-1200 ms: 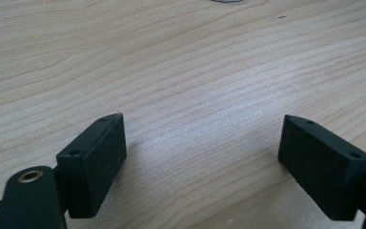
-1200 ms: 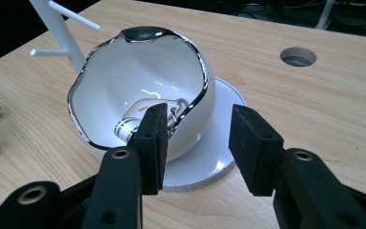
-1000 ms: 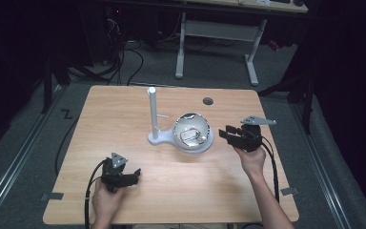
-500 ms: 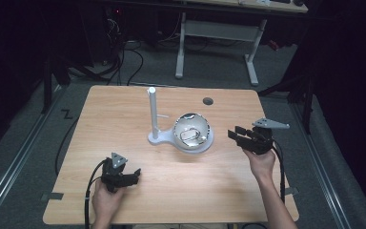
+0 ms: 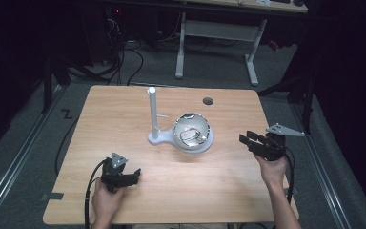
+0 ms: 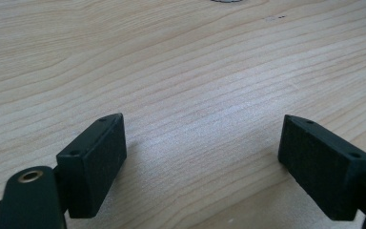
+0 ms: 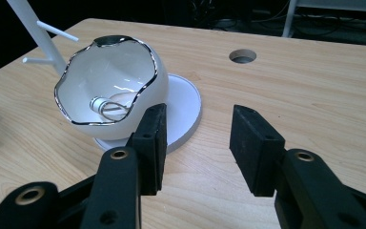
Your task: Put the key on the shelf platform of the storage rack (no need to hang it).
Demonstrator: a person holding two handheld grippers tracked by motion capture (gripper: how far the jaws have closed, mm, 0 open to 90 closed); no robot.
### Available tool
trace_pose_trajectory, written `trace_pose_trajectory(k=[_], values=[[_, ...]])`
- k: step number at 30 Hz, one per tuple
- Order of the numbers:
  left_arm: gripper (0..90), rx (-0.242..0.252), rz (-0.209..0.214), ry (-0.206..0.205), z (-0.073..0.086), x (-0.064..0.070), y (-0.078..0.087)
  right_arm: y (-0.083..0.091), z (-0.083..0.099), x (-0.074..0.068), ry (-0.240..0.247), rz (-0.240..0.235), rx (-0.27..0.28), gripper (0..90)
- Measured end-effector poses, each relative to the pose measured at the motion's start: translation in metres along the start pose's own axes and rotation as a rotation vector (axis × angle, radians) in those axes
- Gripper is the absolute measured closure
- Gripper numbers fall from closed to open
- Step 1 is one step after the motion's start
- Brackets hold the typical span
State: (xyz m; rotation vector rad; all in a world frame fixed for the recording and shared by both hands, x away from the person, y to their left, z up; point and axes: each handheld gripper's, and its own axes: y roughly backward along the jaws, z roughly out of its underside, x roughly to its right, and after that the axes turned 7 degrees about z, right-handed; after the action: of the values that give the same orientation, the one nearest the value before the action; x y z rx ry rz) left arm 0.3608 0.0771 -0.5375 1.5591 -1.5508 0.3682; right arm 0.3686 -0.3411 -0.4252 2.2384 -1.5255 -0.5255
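Two grippers idling, bowl sitting untouched mid-table

Both tools are resting apart from the work. Left gripper (image 5: 132, 176) is sitting at the near left of the table (image 5: 124, 109), jaws spread wide over bare wood. Right gripper (image 5: 246, 140) is hovering at the right edge, jaws parted with nothing between them, pointing toward the bowl (image 7: 109, 86). That bowl is lying tilted on the round white base (image 7: 183, 112) of a pegged stand (image 5: 152, 112), mid-table, mouth facing the right gripper. Looking glossy and thin-walled with a wavy silver rim, probably ceramic: stiff, slippery, chip-prone, moderately light. Best hold is likely pinching the rim wall, one jaw inside, one outside, gently.
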Motion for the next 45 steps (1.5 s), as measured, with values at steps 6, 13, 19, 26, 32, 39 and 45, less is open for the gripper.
trace_pose_trajectory(k=[6,13,19,26,32,39,45], values=[[16.8,0.0,0.0,0.0,0.0,0.0,0.0,0.009,0.006,0.003,-0.004,0.006,0.008,57.5],[16.8,-0.001,0.001,-0.001,0.0,0.0,0.0,0.019,0.012,0.005,-0.006,0.015,0.008,57.4],[16.8,-0.001,0.002,-0.004,0.0,0.0,0.0,0.026,0.019,0.006,-0.007,0.019,0.008,57.2],[16.8,-0.001,0.001,-0.001,0.0,0.0,0.0,0.031,0.031,0.007,-0.012,0.026,-0.01,56.6],[16.8,-0.001,0.001,-0.002,0.0,0.0,0.0,0.036,0.04,0.009,-0.026,0.028,-0.014,56.5],[16.8,0.0,0.001,-0.002,0.0,0.0,0.0,0.036,0.049,0.006,-0.035,0.017,-0.018,56.5],[16.8,-0.001,0.002,-0.003,0.0,0.0,0.0,0.032,0.059,0.001,-0.042,0.002,-0.036,56.5]])
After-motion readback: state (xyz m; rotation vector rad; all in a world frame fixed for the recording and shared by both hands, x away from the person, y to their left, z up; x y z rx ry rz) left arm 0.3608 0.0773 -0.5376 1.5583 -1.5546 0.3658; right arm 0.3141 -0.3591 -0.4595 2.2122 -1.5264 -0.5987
